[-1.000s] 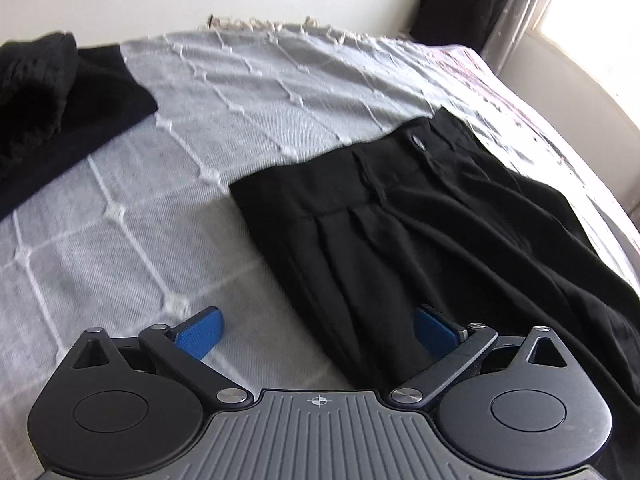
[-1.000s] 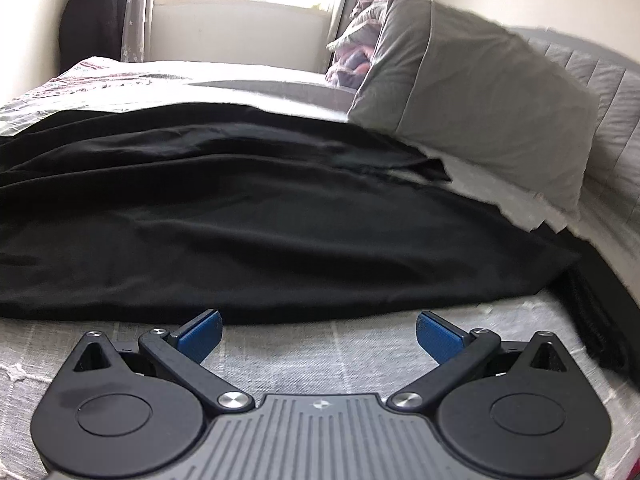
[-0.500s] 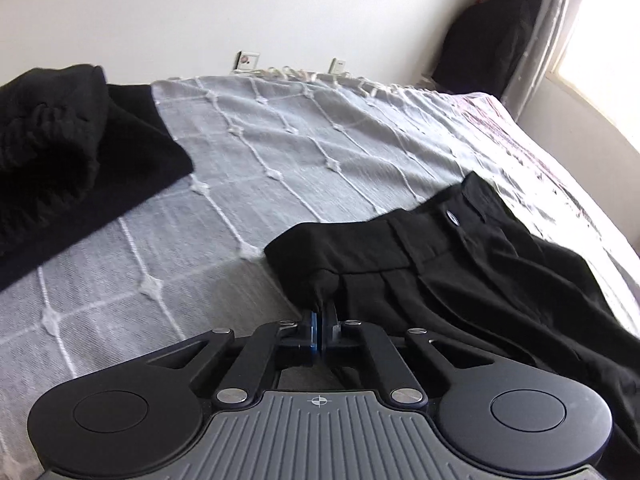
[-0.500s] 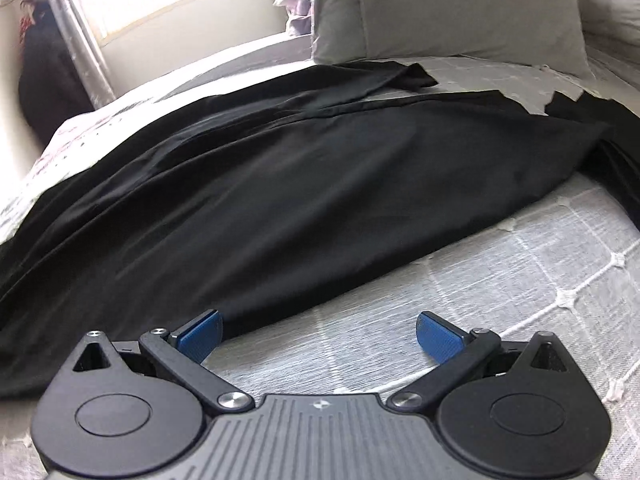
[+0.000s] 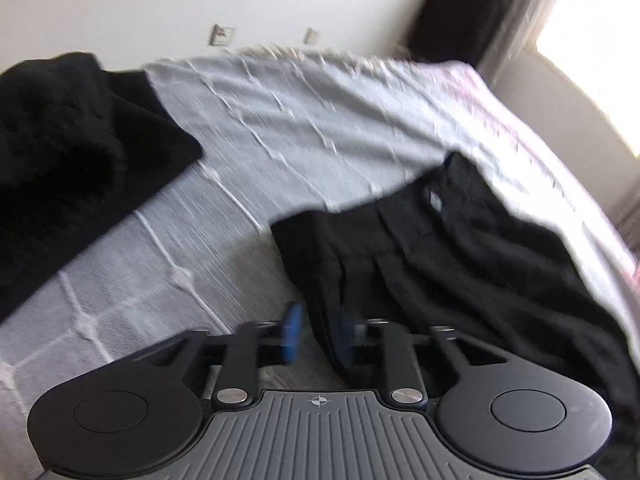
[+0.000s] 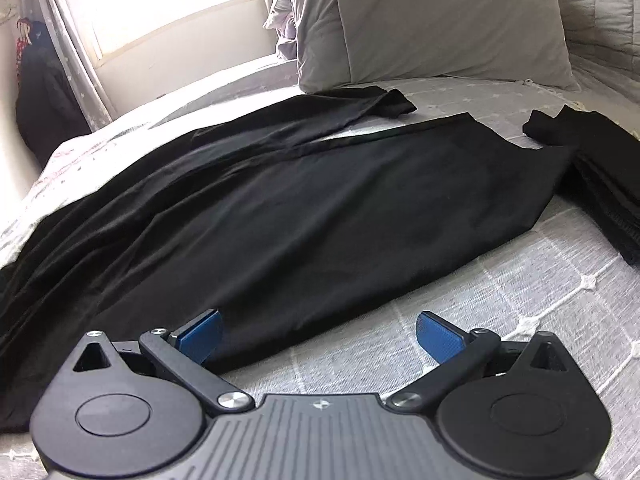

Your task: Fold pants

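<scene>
Black pants (image 5: 440, 260) lie spread on the grey quilted bedspread (image 5: 300, 120), waistband toward the far wall, button tab showing. In the blurred left wrist view my left gripper (image 5: 318, 334) is at the pants' near side edge. Its jaws are opening, and a fold of that edge stands between the blue pads (image 5: 291, 332) without being pressed. In the right wrist view the pants' legs (image 6: 300, 208) stretch toward the pillow. My right gripper (image 6: 320, 334) is open wide at the near edge of the leg, its left pad (image 6: 200, 334) against the cloth.
Other black garments (image 5: 68, 152) lie piled at the bed's left. A grey pillow (image 6: 432, 20) stands at the head. More black clothing (image 6: 600, 168) lies folded at the right. Dark clothes (image 5: 460, 8) hang by the bright window (image 6: 160, 4).
The left gripper went from wide open to shut on the pants' edge, lifting it slightly, and its jaws have now parted again. The right gripper rolled and stayed open.
</scene>
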Demonstrator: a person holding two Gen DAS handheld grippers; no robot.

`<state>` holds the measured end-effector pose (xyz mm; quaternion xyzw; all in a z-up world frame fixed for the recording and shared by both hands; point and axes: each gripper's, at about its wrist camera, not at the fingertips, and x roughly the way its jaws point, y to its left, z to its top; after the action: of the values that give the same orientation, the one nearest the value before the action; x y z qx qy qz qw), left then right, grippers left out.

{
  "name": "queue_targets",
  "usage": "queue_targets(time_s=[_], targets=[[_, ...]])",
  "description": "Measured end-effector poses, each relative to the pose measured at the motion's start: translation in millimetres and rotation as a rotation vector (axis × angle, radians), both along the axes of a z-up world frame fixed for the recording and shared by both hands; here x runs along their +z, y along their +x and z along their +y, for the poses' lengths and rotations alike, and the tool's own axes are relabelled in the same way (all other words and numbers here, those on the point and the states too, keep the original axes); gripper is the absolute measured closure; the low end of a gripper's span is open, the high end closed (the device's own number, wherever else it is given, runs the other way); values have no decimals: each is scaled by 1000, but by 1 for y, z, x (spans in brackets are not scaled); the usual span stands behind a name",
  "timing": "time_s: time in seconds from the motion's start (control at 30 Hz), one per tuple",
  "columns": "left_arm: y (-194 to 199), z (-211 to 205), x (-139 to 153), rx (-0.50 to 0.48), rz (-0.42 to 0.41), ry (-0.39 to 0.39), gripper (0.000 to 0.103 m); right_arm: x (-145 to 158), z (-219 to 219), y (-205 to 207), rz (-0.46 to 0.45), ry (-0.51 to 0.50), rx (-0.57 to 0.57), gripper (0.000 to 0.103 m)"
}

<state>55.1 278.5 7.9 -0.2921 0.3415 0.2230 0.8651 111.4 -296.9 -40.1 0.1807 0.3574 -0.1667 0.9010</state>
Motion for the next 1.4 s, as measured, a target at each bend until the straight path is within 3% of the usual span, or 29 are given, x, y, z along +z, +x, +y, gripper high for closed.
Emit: queue_targets(time_s=[0.03,0.13,0.23,0.37,0.43,0.6,0.7,0.73,0.77,0.87,0.93,1.0,1.03,1.13,1.23,1.33,1.4], targets=[[-3,4,10,18,-30,2,60,0,-4,1,-1,9,-1,0],[7,6,37,4,-81,70,51,2,-18,9,5,30,-27,0],[56,-6,52,-172,-102,158,32,5,-33,19,7,10,-55,0],[144,-38,47,-389,-64,275,25,5,-41,30,27,-58,-47,0],[196,-44,34,-463,-24,253,24,3,-46,33,40,-60,-36,0],[281,-39,10,-420,6,204,21,10,-73,45,28,-74,-8,0],[318,-43,-6,-385,45,279,28,20,-116,73,35,-100,-47,0],[329,-46,-12,-383,70,309,40,24,-134,87,33,-103,-66,0],[330,-47,-16,-390,86,327,60,27,-154,103,26,-102,-85,1],[336,-53,-25,-383,125,361,88,30,-208,162,33,-50,-128,8],[337,-59,-29,-395,135,392,93,23,-230,196,23,32,-107,22],[336,-63,-27,-405,142,426,103,14,-250,232,17,122,-125,22],[335,-62,-25,-417,142,418,103,12,-253,245,11,142,-133,23],[335,-55,-12,-447,108,380,103,10,-263,288,-12,109,-109,22],[345,-43,-4,-446,83,315,86,6,-265,318,-16,84,-74,24],[355,-39,-6,-368,87,329,39,-6,-268,344,-10,75,-57,28],[364,-45,-13,-366,101,365,41,-16,-270,357,9,75,-73,30]])
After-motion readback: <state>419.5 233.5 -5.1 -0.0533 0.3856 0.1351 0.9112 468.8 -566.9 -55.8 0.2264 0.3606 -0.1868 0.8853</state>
